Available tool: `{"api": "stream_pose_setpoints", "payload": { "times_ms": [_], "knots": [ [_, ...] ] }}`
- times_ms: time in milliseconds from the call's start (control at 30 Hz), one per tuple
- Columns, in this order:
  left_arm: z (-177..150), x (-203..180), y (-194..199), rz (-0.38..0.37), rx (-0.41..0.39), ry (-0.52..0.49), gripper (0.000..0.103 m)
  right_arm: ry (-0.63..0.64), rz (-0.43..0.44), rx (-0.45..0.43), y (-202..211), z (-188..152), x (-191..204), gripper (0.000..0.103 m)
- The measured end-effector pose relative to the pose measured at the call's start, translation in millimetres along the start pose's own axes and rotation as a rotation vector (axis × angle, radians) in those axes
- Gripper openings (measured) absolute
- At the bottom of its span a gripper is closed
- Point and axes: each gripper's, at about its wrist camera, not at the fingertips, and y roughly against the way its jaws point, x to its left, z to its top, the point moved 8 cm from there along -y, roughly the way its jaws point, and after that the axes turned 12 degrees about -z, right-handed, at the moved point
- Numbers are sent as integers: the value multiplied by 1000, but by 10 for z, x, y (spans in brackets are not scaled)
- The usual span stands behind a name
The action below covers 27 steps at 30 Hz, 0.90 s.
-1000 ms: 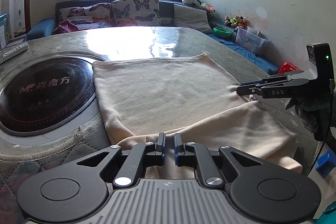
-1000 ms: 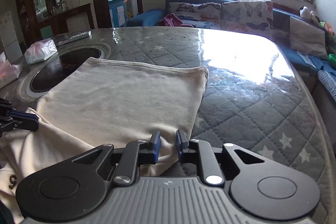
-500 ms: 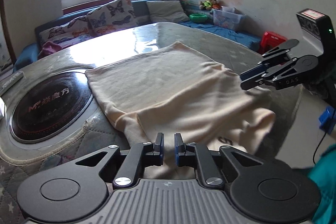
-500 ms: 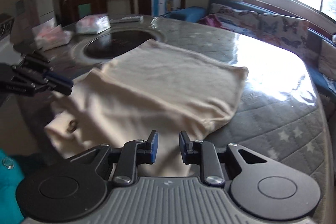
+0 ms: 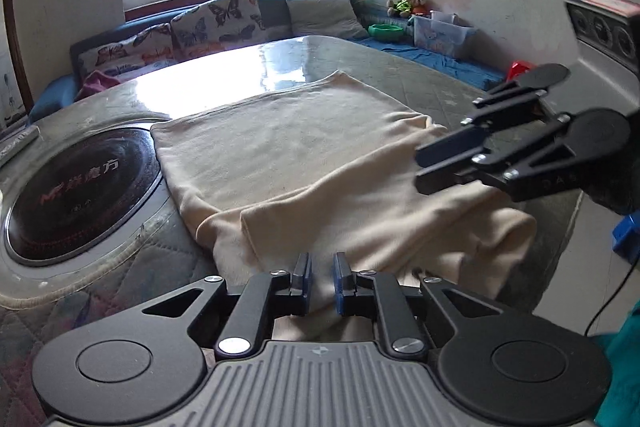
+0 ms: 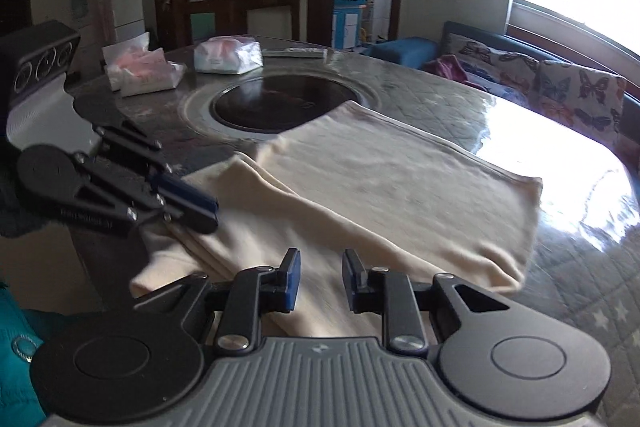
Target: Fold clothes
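The cream garment (image 5: 304, 163) lies on the table (image 5: 440, 95), its far part spread flat and its near part doubled over in a loose fold that overhangs the near table edge. The left tongs (image 5: 322, 277) stand narrowly parted with cloth seen between them, apparently not clamped. The right tongs (image 6: 320, 277) stand wider apart above the cloth and hold nothing. Risk: the overhanging fold can slide off the edge under its own weight, since neither tool pins it; a grab at one layer only would pull the fold apart. Compared with the views one second ago, both tongs have drawn back and risen, the right tongs have widened, and the near edge now sits doubled over.
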Motion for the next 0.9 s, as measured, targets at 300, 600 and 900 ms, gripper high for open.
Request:
{"api": "stream_pose_setpoints", "payload": {
  "times_ms": [300,600,900],
  "knots": [
    [-109,-15,188,13,23,-64,15,100,105,15,-63,-33,403,22],
    [-303,-405,261,-39,31,-288,40,-28,-1,30,279,-135,-186,24],
    [-339,-672,-19,-53,9,-452,31,16,-124,63,552,-402,-458,38]
  ]
}}
